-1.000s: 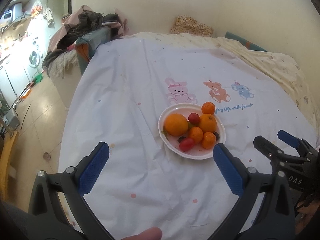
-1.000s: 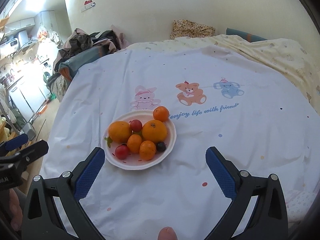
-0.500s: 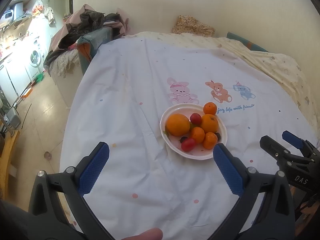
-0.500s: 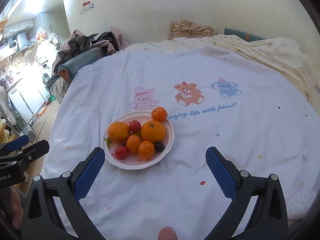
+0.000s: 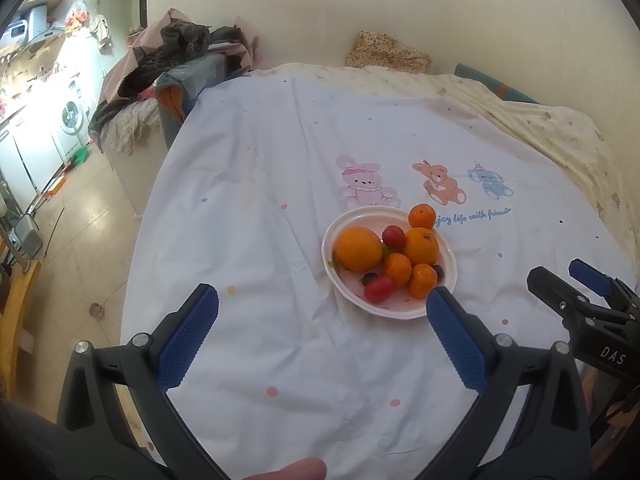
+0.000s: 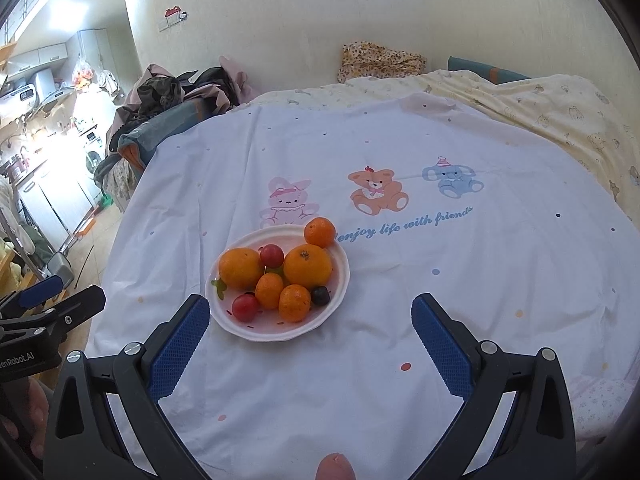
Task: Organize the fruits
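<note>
A kitchen strip with a washing machine (image 5: 71,114) and pale floor tiles is shown along the left edge of the left wrist view in more depth than in the right wrist view, where more of the yellowish patterned blanket (image 6: 560,108) at the right is seen instead. The room is bounded by a cream wall, against which a heap of clothes (image 5: 172,52) and a small floral cushion (image 6: 380,60) are laid. Most of both views is filled by a white sheet (image 6: 440,280) printed with a pink rabbit, an orange bear and a blue elephant; beneath them "enjoy life with friends" can be read in blue script in the right wrist view, while in the left wrist view its first letters are covered by fruit. A white plate (image 6: 336,308) is set on the sheet just below the rabbit, and oranges, smaller tangerines, red cherry tomatoes and one dark fruit are heaped in it; one tangerine (image 6: 319,232) is perched at the far rim. The left gripper (image 5: 322,304) is held wide apart over the sheet, nothing between its blue pads, and the right gripper (image 6: 310,312) is likewise spread and empty. On the right gripper's side "DAS" is lettered; on the left gripper's, "enRobot.AI" is partly legible.
</note>
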Demonstrator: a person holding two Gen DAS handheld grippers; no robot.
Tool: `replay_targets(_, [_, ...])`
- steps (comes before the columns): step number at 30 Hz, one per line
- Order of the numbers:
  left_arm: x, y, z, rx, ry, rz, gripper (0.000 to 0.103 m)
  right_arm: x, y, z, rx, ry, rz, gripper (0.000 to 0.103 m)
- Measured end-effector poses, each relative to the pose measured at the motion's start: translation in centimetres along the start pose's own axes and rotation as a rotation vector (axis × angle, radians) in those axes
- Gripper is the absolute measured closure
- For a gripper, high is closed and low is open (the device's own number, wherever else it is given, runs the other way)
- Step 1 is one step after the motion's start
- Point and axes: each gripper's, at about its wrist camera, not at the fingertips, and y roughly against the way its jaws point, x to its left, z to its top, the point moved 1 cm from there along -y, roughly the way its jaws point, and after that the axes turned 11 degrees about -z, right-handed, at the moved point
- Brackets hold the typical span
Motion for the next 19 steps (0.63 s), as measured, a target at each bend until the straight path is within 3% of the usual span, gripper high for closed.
replay_targets(19, [-0.09, 0.04, -0.25, -0.004, -0.004, -0.017, 0.0, 0.88, 0.38, -0.14, -0.005, 0.027, -0.006, 0.0])
